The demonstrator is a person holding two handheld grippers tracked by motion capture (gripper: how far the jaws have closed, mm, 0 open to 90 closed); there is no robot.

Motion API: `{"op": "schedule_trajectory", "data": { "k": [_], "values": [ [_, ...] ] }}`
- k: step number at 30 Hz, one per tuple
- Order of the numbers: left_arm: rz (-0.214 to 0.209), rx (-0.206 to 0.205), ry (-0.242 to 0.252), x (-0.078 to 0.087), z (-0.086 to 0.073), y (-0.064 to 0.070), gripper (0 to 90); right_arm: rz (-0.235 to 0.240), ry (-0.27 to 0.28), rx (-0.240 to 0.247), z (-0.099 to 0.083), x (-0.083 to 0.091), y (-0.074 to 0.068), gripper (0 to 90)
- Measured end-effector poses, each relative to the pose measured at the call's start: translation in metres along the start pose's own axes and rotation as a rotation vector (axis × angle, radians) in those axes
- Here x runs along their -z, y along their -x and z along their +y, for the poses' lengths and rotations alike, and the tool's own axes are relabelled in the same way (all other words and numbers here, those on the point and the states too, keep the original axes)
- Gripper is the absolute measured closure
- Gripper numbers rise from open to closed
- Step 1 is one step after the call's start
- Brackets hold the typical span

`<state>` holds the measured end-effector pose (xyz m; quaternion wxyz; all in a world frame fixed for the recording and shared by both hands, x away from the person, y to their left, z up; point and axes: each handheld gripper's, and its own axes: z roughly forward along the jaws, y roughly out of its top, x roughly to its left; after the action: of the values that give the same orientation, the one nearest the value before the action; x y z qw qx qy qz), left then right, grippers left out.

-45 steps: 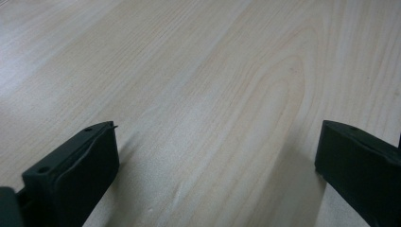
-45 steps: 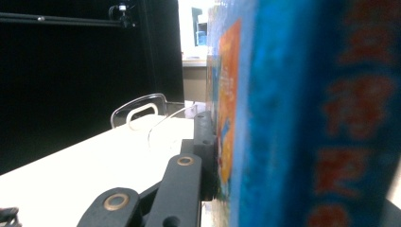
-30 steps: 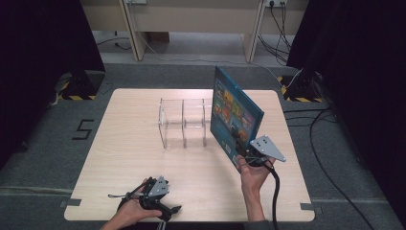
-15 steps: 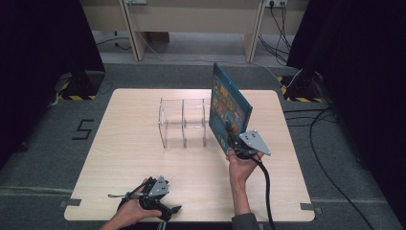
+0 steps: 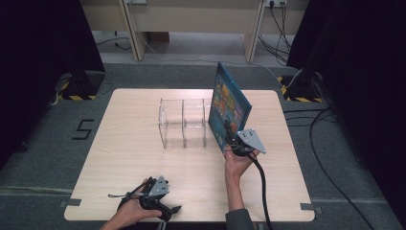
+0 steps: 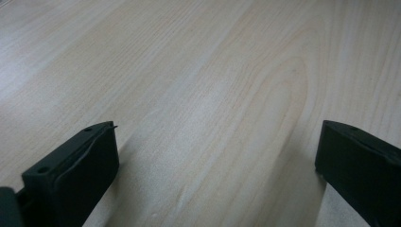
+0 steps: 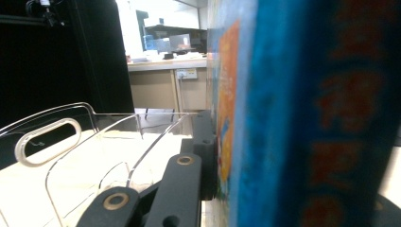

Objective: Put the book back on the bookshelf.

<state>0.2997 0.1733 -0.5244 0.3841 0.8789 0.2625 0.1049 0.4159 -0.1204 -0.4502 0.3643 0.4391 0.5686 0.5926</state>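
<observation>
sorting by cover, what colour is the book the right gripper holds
Mostly blue, with orange and multicoloured pictures on the cover; the book shows best in the high view.

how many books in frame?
1. The blue book is held upright above the table in the right gripper, just right of the clear acrylic rack. The rack's slots look bare; nothing seems hidden.

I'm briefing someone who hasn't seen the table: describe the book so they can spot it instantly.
Start at the pale wooden table, then find the clear acrylic rack near its middle. Just right of the rack, the right claw holds the book upright by its lower corner; it is the one blue, colourfully printed thing there.
</observation>
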Motion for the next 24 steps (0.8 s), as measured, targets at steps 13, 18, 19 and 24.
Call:
{"op": "schedule_trajectory", "data": {
  "k": [13, 18, 19, 24],
  "values": [
    [-0.004, -0.005, -0.001, 0.0, 0.0, -0.001, 0.0, -0.038, 0.034, -0.031, -0.015, -0.012, -0.005, 83.0],
    [-0.004, -0.005, -0.001, 0.0, 0.0, -0.001, 0.0, -0.064, 0.037, -0.041, -0.016, -0.008, -0.008, 82.8],
    [-0.004, -0.005, -0.001, 0.0, 0.0, -0.001, 0.0, -0.071, 0.042, -0.046, -0.017, -0.007, -0.009, 82.8],
    [-0.004, -0.005, -0.001, 0.0, 0.0, -0.001, 0.0, -0.086, 0.053, -0.053, -0.02, -0.005, -0.008, 82.5]
  ]
}}
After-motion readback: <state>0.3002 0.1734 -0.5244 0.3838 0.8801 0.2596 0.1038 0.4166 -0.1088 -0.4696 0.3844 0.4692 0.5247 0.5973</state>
